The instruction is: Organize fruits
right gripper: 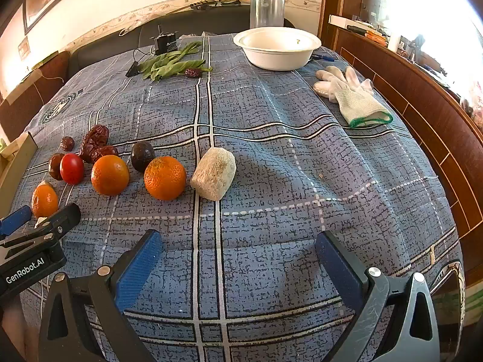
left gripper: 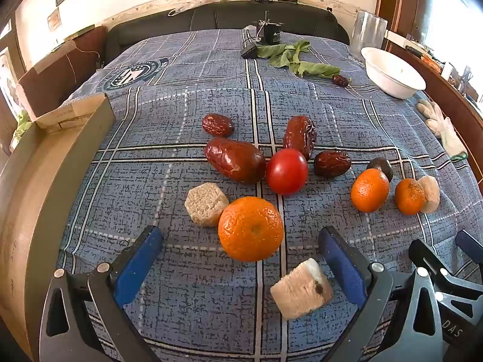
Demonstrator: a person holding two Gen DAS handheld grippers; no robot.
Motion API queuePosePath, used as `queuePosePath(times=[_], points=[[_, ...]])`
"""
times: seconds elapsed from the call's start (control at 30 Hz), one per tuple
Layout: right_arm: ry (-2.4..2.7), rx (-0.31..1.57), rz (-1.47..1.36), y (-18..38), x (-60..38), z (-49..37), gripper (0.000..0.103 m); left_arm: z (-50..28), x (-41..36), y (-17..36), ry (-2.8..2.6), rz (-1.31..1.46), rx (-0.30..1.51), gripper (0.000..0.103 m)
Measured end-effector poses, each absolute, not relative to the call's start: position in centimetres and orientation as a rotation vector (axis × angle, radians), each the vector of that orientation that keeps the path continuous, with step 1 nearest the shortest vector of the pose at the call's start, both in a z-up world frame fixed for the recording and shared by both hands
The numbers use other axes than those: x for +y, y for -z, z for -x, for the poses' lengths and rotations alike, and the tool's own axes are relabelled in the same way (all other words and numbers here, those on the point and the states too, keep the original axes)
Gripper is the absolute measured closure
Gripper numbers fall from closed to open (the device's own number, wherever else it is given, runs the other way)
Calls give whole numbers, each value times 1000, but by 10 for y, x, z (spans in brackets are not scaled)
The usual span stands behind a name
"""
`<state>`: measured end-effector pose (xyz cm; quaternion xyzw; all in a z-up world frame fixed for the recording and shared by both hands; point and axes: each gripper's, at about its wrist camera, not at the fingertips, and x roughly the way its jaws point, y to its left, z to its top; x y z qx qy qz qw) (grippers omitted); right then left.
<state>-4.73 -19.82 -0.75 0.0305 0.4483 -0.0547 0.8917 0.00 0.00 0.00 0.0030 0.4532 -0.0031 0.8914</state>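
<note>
Fruits lie on a blue plaid cloth. In the left wrist view a large mandarin (left gripper: 250, 228) sits just ahead of my open, empty left gripper (left gripper: 240, 253), with a beige cut chunk (left gripper: 302, 292) between its fingers. Behind are a red tomato (left gripper: 286, 171), several red dates (left gripper: 235, 160), a hexagonal beige piece (left gripper: 206, 204), two smaller mandarins (left gripper: 370, 190) and a dark fruit (left gripper: 381, 167). My right gripper (right gripper: 238, 256) is open and empty over bare cloth; a mandarin (right gripper: 164, 177) and a beige chunk (right gripper: 214, 177) lie ahead. A white bowl (right gripper: 277, 49) stands at the far end.
A cardboard box edge (left gripper: 60, 163) stands at the left. Green leaves (right gripper: 172, 65) with one date, a black device (right gripper: 165, 43) and a clear jar (right gripper: 267, 10) are at the far end. White gloves (right gripper: 351, 96) lie at the right, by a wooden ledge (right gripper: 422, 96).
</note>
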Motion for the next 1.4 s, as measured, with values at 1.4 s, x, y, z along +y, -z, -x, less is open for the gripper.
queuePosePath(times=[1.4], points=[[128, 989, -96, 5, -195, 52, 0, -1, 2, 1, 106, -60, 988, 0]])
